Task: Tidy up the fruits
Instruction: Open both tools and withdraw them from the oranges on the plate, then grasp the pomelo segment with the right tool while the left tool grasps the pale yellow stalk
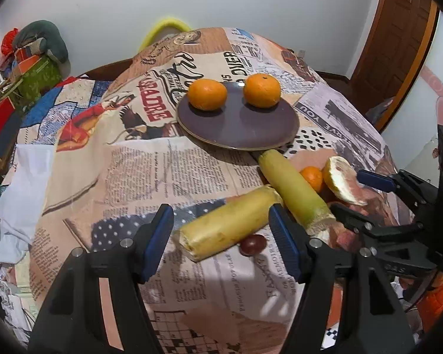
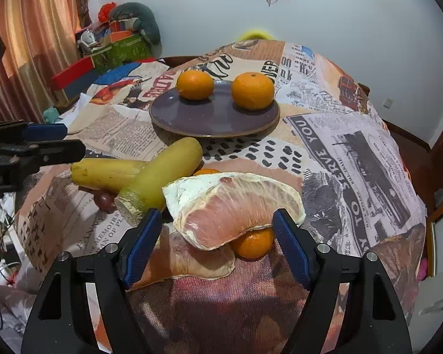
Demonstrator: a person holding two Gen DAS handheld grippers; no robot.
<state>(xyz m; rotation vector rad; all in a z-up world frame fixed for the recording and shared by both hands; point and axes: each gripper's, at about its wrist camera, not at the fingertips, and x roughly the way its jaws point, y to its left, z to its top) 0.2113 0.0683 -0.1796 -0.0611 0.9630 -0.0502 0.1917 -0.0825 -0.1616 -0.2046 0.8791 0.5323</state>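
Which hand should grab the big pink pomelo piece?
The right gripper probably: its open fingers already sit on either side of the top pomelo wedge. The left gripper is open too, but faces the yellow cane piece.

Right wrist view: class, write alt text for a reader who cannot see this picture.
An open claw frames a peeled pomelo wedge propped on a small orange on a newspaper-print tablecloth. Left of it lie two yellow-green stalk pieces, crossed. Behind, a purple plate holds two oranges.
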